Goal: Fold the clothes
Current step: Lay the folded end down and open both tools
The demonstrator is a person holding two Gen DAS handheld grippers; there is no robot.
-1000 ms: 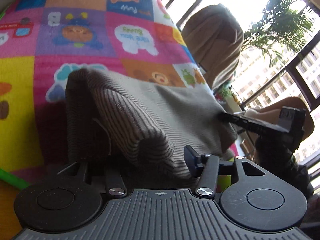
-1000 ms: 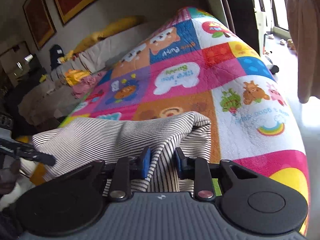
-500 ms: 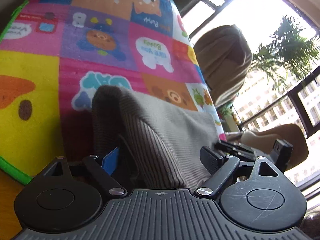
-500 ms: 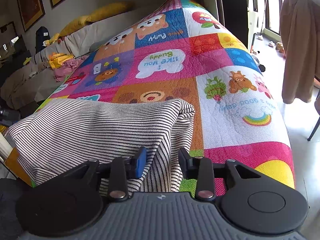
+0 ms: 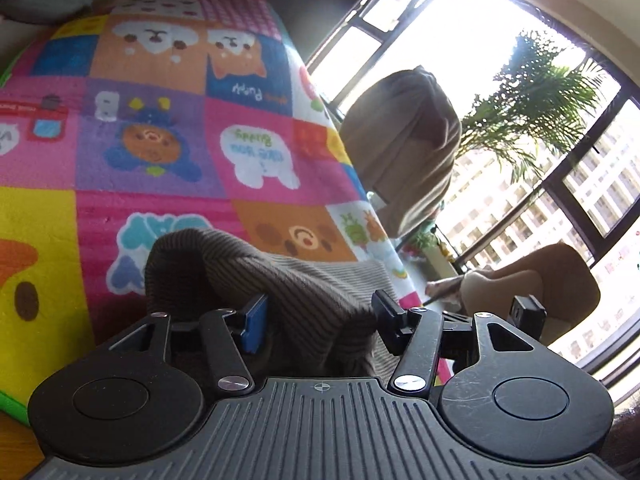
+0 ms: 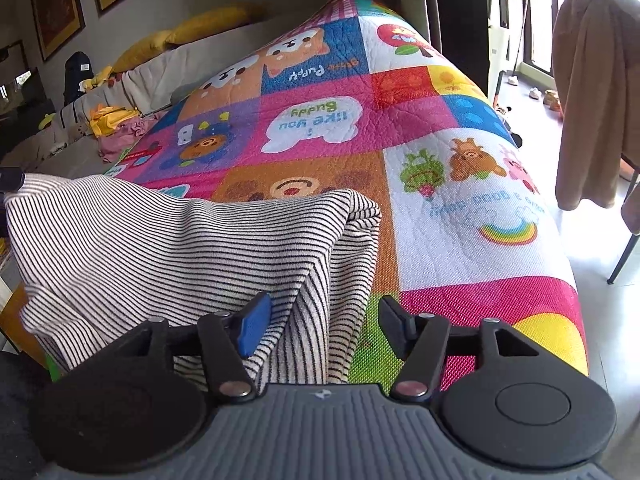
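We see the play mat (image 6: 460, 208) carrying the striped garment (image 6: 160, 240) at its near edge, doubled over at least once; further folds may remain. Our left gripper (image 5: 318, 322) and right gripper (image 6: 324, 326) both stand spread, fabric loose between them.

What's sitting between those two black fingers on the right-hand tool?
A fold of the striped garment sits in the open right gripper, with green mat beside it; right wrist view.
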